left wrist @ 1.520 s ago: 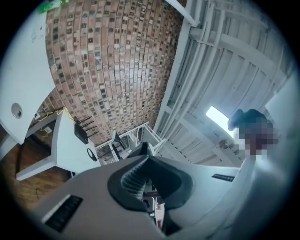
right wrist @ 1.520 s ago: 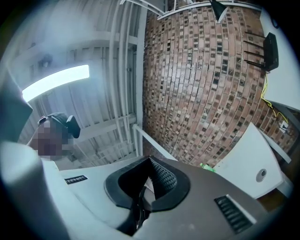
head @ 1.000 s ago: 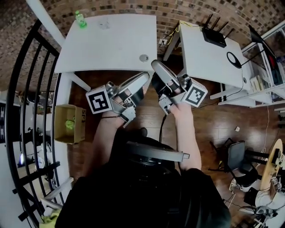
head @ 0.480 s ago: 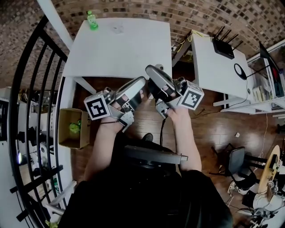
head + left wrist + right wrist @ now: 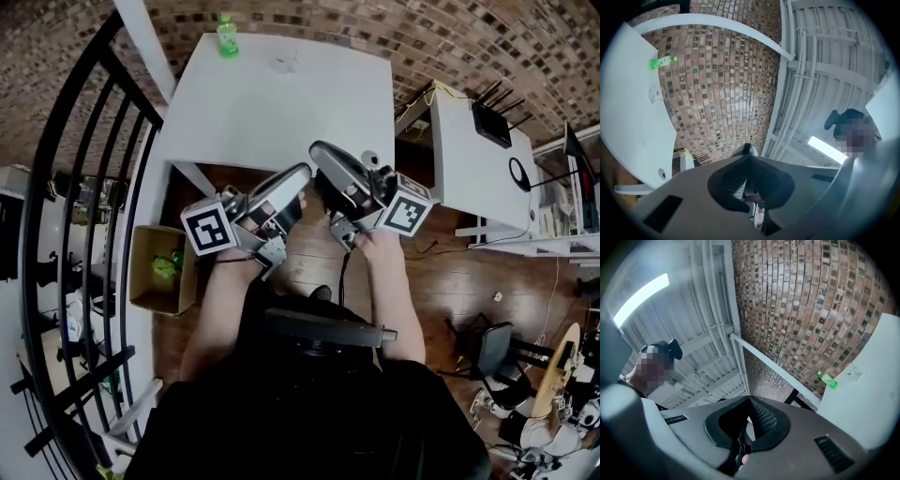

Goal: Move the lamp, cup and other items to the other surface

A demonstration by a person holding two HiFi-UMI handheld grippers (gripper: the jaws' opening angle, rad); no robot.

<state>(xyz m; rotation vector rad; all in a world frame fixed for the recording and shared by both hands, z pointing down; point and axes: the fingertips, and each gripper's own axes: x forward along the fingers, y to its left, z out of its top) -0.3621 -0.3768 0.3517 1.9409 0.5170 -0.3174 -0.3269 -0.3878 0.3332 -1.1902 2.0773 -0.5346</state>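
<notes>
The small clear cup (image 5: pixel 284 63) stands near the far edge of the smooth white tabletop (image 5: pixel 281 112). A translucent green bottle (image 5: pixel 226 36) stands near it by the far corner, and the two do not touch. A round cable hole (image 5: pixel 662 174) pierces the tabletop's near corner.

You hold both grippers just off the tabletop's near edge, above the glossy wooden floor (image 5: pixel 450 262), with their rounded grey shells angled tip toward tip. Your left gripper (image 5: pixel 298 174) has its jaws pressed together with nothing between them. Your right gripper (image 5: pixel 321 150) is likewise closed and empty, and its inner pad is finely dotted.

Behind the tabletop rises a rough brick wall (image 5: pixel 394 33). A second white tabletop (image 5: pixel 459 159) to the right carries a flat black router (image 5: pixel 494 122) with antennas. Curved black railing bars (image 5: pixel 75 187) and an open cardboard box (image 5: pixel 161 267) lie to the left.
</notes>
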